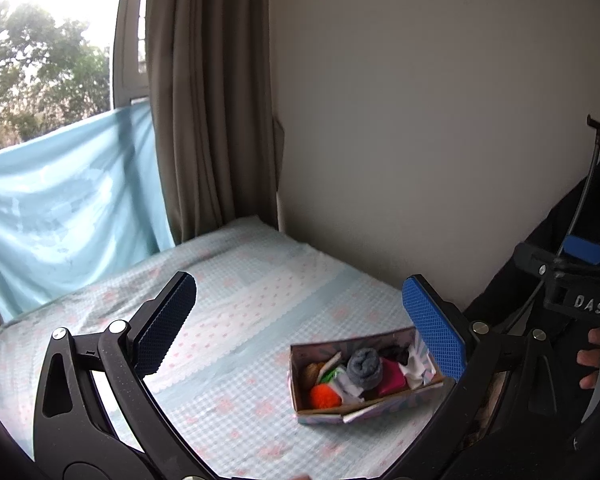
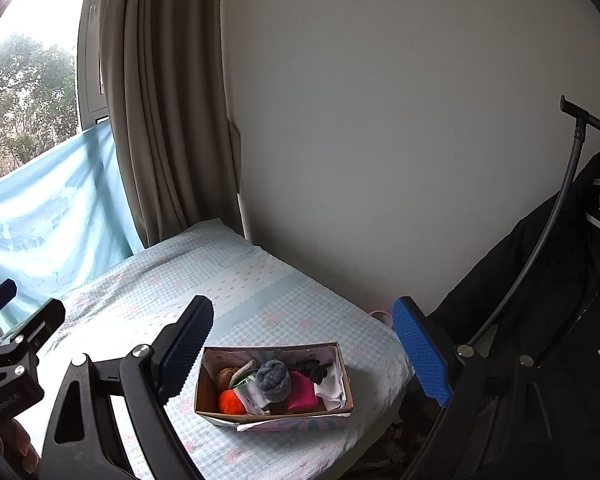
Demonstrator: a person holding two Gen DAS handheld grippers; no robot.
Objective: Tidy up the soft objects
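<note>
An open cardboard box [image 1: 300, 396] [image 2: 208, 400] stands on the bed, near its right edge. It holds soft things: a rolled grey sock [image 1: 365, 366] [image 2: 273, 378], an orange pompom [image 1: 325, 396] [image 2: 231, 402], a pink pouch [image 1: 392, 380] [image 2: 302, 394], white cloth, a brown item and a black item. My left gripper [image 1: 300, 324] is open and empty, held above the bed with the box near its right finger. My right gripper [image 2: 308, 356] is open and empty, its fingers either side of the box and above it.
The bed [image 1: 236, 280] has a light blue checked cover and fills the corner. A beige curtain [image 1: 208, 100] and a window with a blue cloth [image 1: 68, 200] are at the back left. A plain wall is behind. A black jacket on a rack [image 2: 560, 300] hangs at right.
</note>
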